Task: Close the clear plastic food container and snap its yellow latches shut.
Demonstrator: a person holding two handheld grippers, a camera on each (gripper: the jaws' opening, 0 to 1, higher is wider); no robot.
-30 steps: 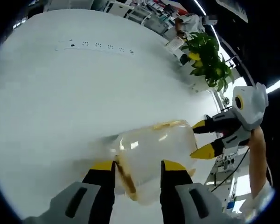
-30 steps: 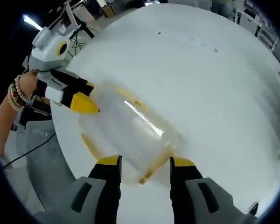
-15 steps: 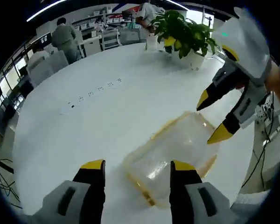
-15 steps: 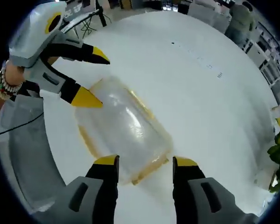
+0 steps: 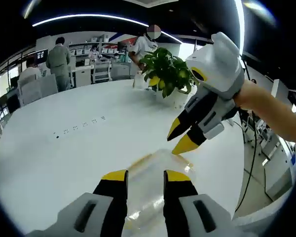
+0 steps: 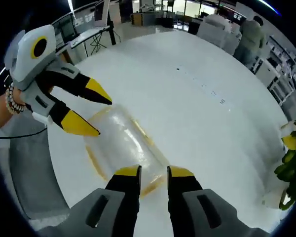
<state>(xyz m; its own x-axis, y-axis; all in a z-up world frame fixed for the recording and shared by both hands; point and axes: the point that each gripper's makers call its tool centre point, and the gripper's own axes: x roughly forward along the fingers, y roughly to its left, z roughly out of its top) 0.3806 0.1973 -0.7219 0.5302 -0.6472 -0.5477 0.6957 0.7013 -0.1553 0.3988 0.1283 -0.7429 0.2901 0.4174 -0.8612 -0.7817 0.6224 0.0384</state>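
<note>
The clear plastic container [image 5: 153,165] with its yellow rim lies on the white table [image 5: 54,158]. In the left gripper view it sits just beyond my left gripper [image 5: 146,176], whose jaws are open with a narrow gap and hold nothing. My right gripper [image 5: 180,139] hovers over the container's far end, fingertips slightly apart. In the right gripper view the container [image 6: 121,140] lies lengthwise ahead of my right gripper [image 6: 154,172], which is open and narrow. My left gripper [image 6: 102,117] hangs open over its far left end. I cannot make out the latches' position.
A potted plant [image 5: 165,71] stands at the table's far edge, also seen as the plant [image 6: 291,158] at right. A row of sockets [image 5: 79,127] is set into the tabletop. Several people [image 5: 56,59] stand by desks beyond. The table edge [image 6: 64,197] runs near the container.
Both cameras have risen and tilted toward the room. Each gripper's jaws have narrowed. Both grippers sit higher over the container, which stays in place.
</note>
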